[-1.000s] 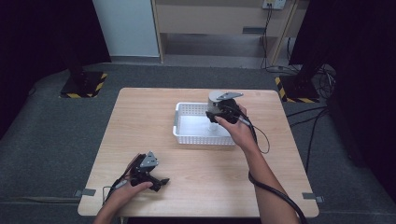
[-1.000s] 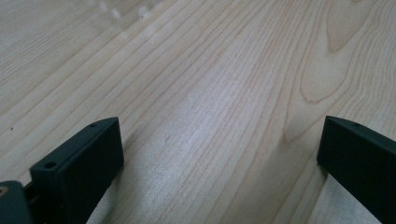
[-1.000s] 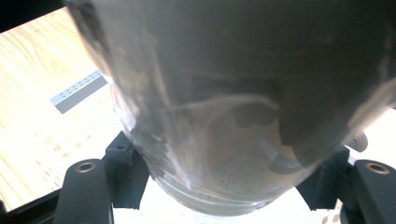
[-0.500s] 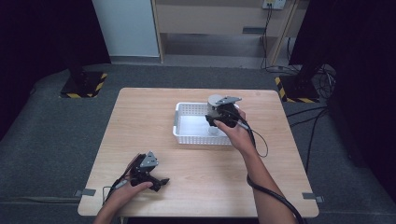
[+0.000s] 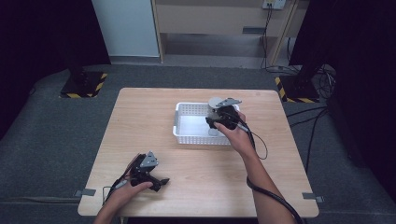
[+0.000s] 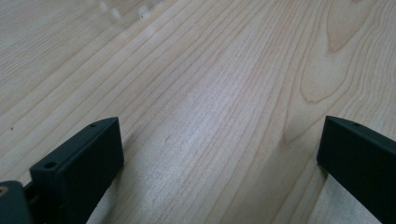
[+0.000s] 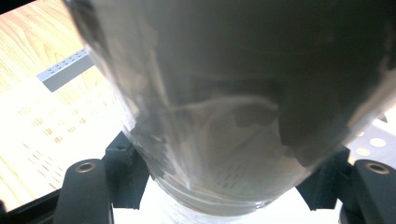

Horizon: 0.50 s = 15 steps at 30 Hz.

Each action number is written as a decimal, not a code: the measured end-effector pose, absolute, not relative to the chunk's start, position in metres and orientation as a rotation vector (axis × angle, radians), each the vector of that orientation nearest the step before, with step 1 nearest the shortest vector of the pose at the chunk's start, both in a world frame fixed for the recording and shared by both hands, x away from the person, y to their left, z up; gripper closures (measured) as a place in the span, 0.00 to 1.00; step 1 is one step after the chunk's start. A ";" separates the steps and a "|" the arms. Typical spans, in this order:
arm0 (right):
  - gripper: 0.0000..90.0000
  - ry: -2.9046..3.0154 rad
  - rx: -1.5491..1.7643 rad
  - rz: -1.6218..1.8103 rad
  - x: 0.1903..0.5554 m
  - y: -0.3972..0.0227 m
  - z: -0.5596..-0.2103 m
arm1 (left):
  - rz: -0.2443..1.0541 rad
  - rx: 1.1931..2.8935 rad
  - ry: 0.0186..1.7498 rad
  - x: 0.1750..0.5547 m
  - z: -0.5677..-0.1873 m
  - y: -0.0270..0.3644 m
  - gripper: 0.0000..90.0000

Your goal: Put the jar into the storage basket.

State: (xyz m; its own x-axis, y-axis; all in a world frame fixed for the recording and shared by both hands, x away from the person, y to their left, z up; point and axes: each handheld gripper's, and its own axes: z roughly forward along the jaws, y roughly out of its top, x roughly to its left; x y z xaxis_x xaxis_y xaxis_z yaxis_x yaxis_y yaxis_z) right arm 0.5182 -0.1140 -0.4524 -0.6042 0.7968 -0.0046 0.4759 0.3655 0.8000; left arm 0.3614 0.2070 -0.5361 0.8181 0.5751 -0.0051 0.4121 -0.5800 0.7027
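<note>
My right gripper (image 5: 215,123) hangs over the right half of the white perforated basket (image 5: 183,133), shut on a clear, rounded cup. In the right gripper view the cup (image 7: 224,93) looms large and close, with the two black jaws of the gripper (image 7: 224,175) pressed against its sides. The basket's wall (image 7: 63,70) and its bright floor show behind it. My left gripper (image 5: 161,181) rests on the wooden table (image 5: 140,121) near the front left edge. In the left gripper view that gripper (image 6: 219,154) stands open with only bare wood between its jaws.
The basket stands at the middle back of the table. A cable trails from each gripper along the forearms. Dark floor surrounds the table, with black stands at the back left (image 5: 81,84) and back right (image 5: 301,86).
The right gripper with the cup has shifted slightly toward the near side over the basket. The left gripper has not moved.
</note>
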 end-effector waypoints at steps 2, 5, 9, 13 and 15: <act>0.34 2.239 1.107 1.116 0.518 -0.114 -0.453 | 0.289 2.270 0.721 0.361 -0.536 0.207 0.00; 0.34 2.240 1.113 1.116 0.518 -0.114 -0.455 | 0.289 2.270 0.721 0.361 -0.536 0.207 0.00; 0.34 2.236 1.116 1.120 0.518 -0.114 -0.456 | 0.289 2.270 0.721 0.361 -0.536 0.207 0.00; 0.34 2.237 1.112 1.117 0.518 -0.114 -0.456 | 0.290 2.270 0.721 0.361 -0.536 0.207 0.00; 0.34 2.236 1.117 1.119 0.517 -0.114 -0.456 | 0.290 2.270 0.721 0.361 -0.536 0.207 0.00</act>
